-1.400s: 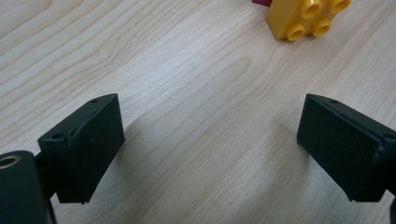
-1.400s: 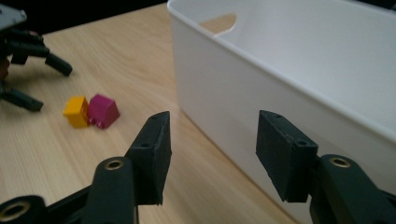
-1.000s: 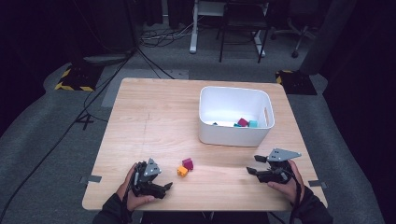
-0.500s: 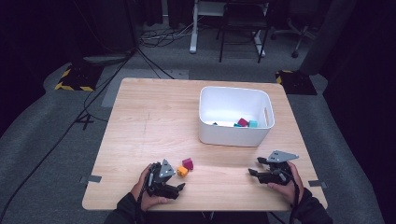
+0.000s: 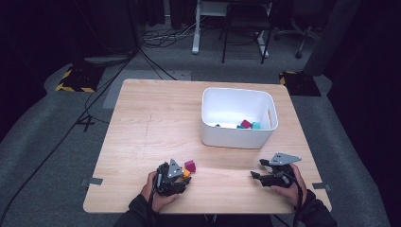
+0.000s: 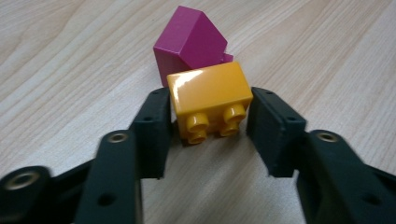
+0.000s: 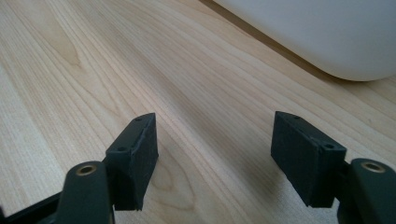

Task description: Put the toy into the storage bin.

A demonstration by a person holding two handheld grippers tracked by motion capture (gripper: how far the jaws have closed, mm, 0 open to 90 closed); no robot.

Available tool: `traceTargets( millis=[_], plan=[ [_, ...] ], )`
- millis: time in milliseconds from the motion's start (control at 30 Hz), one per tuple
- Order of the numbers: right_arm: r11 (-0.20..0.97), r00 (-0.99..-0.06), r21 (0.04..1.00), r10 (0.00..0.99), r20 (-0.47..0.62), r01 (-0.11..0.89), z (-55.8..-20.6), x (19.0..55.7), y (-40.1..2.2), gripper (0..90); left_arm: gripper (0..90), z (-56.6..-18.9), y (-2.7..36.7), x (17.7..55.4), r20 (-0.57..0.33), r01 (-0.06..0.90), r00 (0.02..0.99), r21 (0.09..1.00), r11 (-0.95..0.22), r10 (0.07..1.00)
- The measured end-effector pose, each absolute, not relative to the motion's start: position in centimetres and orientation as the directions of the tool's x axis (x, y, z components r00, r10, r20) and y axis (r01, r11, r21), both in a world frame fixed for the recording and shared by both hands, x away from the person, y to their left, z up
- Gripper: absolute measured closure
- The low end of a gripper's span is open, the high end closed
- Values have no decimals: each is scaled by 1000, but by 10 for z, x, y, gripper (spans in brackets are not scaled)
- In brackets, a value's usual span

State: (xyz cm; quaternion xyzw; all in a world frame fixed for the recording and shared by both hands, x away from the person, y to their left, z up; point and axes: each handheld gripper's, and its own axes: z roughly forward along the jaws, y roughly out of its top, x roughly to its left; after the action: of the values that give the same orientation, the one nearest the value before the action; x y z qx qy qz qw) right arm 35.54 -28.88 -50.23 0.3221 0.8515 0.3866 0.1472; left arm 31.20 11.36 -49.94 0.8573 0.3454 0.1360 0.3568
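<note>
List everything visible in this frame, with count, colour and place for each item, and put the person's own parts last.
yellow brick: 1, yellow, near table edge at left, between the left jaws, which have just been closing; both pads touch its sides.
magenta block: 1, magenta, on the table, touching the yellow brick's far side.
bin: 1, white, right of table centre.
small blocks in bin: a few, magenta and teal among them; exact count unclear.
table: 1, light wood, centre of the high view.
floor cables: several, dark, on the grey floor behind the table.
left hand-held gripper: 1, black, near edge at left.
right hand-held gripper: 1, black, near edge at right, jaws apart over bare wood.
hands: 2, at the bottom edge.
</note>
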Motion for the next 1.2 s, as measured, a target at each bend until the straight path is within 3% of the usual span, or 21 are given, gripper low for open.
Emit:
traceTargets(
  millis=[533,1200],
  plan=[
    [494,-753,756,658,-2,430,-503,355,-289,312,589,-495,133,314,1,494,692,729,-474,722],
    [495,-755,756,656,-1,429,-503,356,-289,312,589,-487,180,360,-9,536,601,746,-395,799]
  ],
)
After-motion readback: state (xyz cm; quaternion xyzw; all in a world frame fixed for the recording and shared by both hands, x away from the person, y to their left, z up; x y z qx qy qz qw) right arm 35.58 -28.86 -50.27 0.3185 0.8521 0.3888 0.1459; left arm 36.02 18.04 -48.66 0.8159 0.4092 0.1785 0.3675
